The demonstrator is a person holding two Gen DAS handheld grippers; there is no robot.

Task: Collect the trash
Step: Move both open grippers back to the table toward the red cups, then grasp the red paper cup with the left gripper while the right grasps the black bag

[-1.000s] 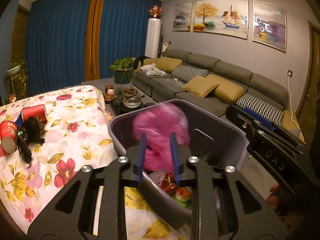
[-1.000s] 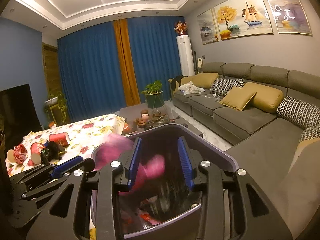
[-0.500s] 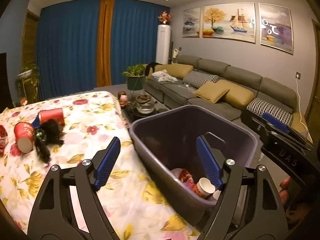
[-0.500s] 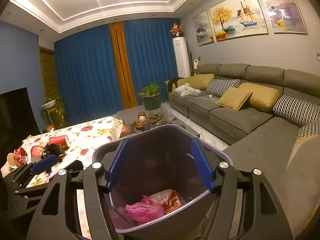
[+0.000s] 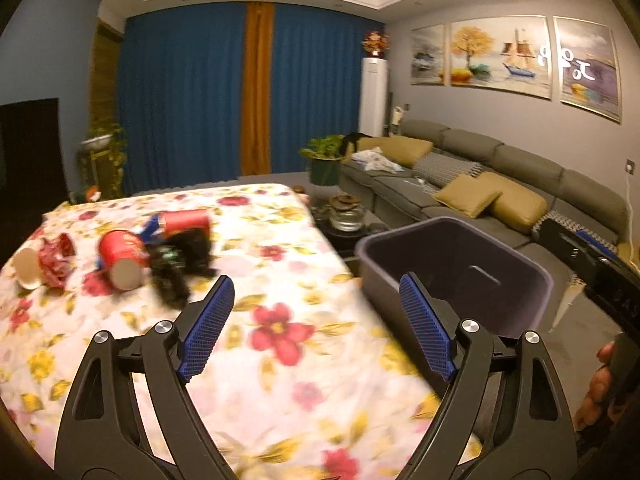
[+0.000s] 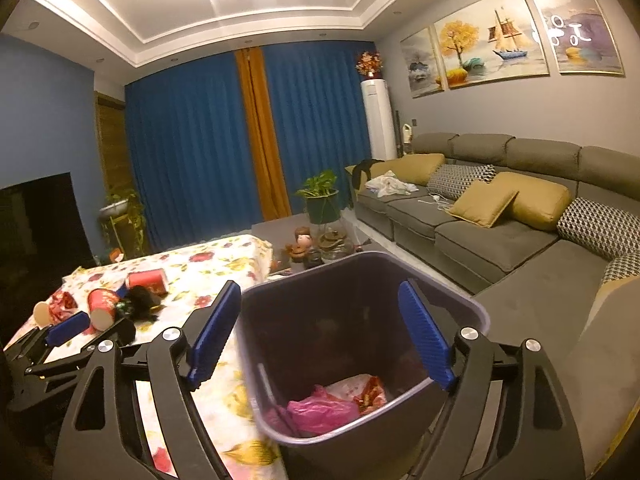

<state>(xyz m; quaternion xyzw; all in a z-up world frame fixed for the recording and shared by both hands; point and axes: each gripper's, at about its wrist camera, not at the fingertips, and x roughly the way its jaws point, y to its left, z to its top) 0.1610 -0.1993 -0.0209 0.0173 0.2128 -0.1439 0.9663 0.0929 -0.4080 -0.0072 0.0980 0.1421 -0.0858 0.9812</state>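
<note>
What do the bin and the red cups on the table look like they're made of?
The bin looks like moulded plastic: smooth, matte grey-purple walls with a rolled rim. The red cups look like paper: thin walls, pale plain insides, printed red outsides, though blur leaves that uncertain.

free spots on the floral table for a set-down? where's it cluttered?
Free: the near stretch of the floral tablecloth between the open left gripper and the purple bin, and the far end toward the curtains. Crowded: the left side, around the red cups and black trash.
</note>
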